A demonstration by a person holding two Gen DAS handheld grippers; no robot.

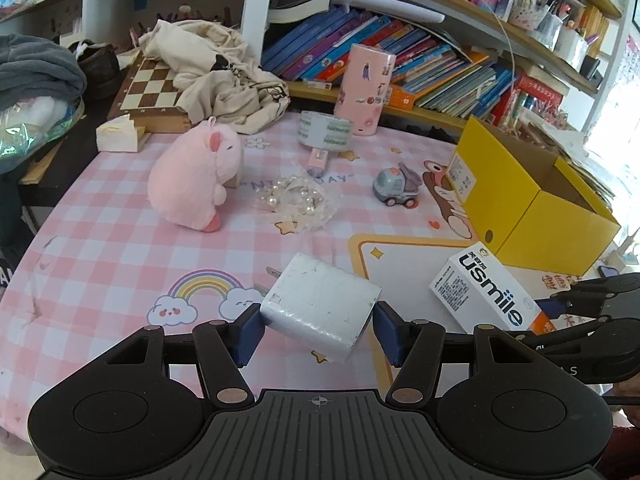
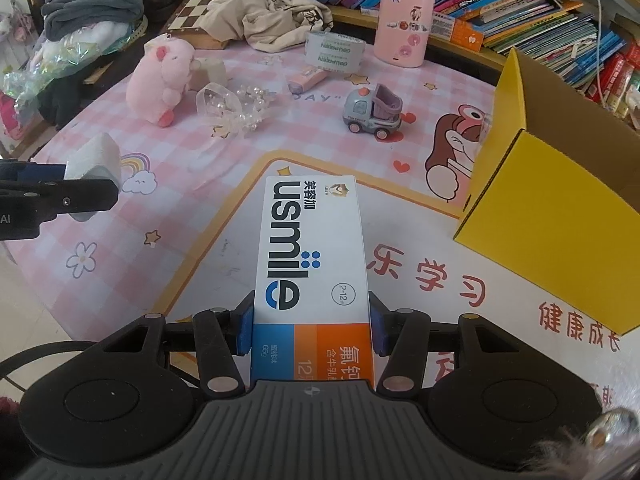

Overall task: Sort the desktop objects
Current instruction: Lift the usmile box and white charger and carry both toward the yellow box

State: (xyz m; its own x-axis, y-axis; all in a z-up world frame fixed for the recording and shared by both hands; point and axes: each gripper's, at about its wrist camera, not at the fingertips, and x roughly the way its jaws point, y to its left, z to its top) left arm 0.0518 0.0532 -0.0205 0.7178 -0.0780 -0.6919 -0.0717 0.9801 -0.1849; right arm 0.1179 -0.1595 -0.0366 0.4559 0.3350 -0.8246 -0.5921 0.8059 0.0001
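My left gripper [image 1: 318, 330] is shut on a white plug charger [image 1: 320, 306], its blue pads pressed against both sides and its prongs pointing left. The same charger [image 2: 96, 160] shows at the left of the right wrist view, lifted above the table. My right gripper [image 2: 312, 330] is shut on a white, blue and orange toothpaste box [image 2: 312, 264], which points forward along the fingers. That toothpaste box [image 1: 490, 290] appears at the right in the left wrist view. An open yellow cardboard box [image 2: 556, 204] stands at the right; the yellow box [image 1: 532, 196] has one flap raised.
On the pink checked mat [image 1: 100, 240] sit a pink plush toy [image 1: 192, 176], a bag of pearl beads [image 1: 298, 198], a toy truck [image 1: 396, 186], a tape roll [image 1: 325, 130], a small pink tube [image 1: 318, 160] and a pink canister [image 1: 365, 89]. A chessboard [image 1: 150, 88], cloth and bookshelves stand behind.
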